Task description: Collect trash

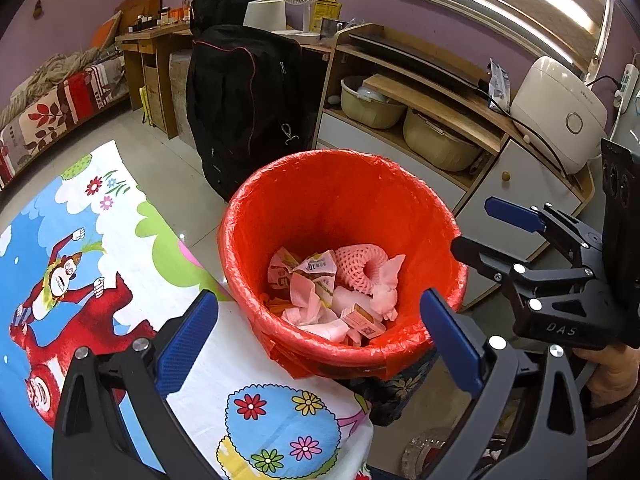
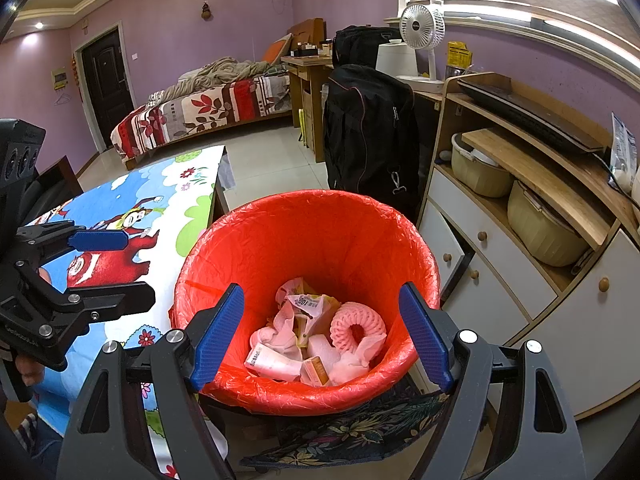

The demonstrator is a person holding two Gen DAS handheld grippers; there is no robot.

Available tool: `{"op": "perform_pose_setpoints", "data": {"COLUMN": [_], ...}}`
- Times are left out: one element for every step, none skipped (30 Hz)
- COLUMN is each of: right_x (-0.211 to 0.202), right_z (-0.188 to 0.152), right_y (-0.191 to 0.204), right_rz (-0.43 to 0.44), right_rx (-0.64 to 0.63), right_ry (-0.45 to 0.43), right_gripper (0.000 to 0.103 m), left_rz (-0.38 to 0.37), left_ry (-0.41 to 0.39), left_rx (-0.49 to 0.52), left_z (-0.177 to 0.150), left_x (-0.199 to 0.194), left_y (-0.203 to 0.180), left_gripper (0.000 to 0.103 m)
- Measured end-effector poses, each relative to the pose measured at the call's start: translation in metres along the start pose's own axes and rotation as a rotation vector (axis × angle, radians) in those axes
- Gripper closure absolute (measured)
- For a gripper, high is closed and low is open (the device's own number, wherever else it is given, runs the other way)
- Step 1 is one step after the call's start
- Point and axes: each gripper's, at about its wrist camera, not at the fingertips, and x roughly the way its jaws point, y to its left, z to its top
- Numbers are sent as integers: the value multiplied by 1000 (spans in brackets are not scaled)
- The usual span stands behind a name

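Both tongs hang over the red-lined bin [image 1: 340,216], each tilted down toward its mouth.

Left tongs [image 1: 316,332]: jaws spread wide, blue pads [image 1: 186,344] well apart, nothing between them. The near rim of the bin lies between the two pads in this view; the left pad sits over the cartoon tablecloth [image 1: 80,240], the right pad over the bin's near right rim.

Right tongs [image 2: 320,336]: jaws apart, nothing gripped. The trash shows in the gap between the pads, below them on the bin floor. In the left view the right tongs appear at the right edge, beside the bin's rim, held by a hand [image 1: 612,372] in a striped sleeve.

Trash [image 2: 316,340]: already in the bin, at the bottom. It comprises crumpled pink tissue [image 1: 304,300], a pink foam net sleeve [image 2: 356,328], a torn printed wrapper [image 1: 316,268] and a small carton [image 1: 362,320]. All pieces lie touching in one heap, below both tongs.

Surroundings: the bin stands just beside the table corner, left of the tongs. Ahead of the tongs, beyond the bin, stands a black bag [image 2: 368,132]. To the right runs a low cabinet [image 2: 520,280] holding beige basins [image 2: 544,228]; a white rice cooker [image 1: 560,112] sits on its top. A white fan [image 2: 422,28] stands farther back, and a bed [image 2: 200,112] lies far left.
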Motion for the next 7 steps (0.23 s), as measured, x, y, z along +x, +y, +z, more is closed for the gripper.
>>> {"op": "perform_pose_setpoints", "data": {"right_x": [0, 1, 0, 0, 1, 1, 1], "right_z": [0, 0, 0, 0, 0, 0, 0], "right_y": [0, 0, 0, 0, 0, 0, 0], "right_rz": [-1, -1, 0, 0, 0, -1, -1], "right_rx": [0, 0, 0, 1, 0, -1, 0], "right_ry": [0, 0, 0, -1, 0, 0, 0], "right_gripper": [28, 28, 28, 28, 28, 28, 28], "left_rz": [-2, 1, 0, 0, 3, 2, 1], "left_ry": [6, 9, 7, 5, 7, 6, 6], "left_rx": [-5, -10, -10, -9, -9, -11, -13], "left_z": [0, 0, 0, 0, 0, 0, 0], "left_x": [1, 1, 1, 0, 1, 1, 1], "left_y": [0, 1, 1, 1, 1, 1, 2], "left_gripper": [6, 6, 6, 6, 6, 6, 6]}}
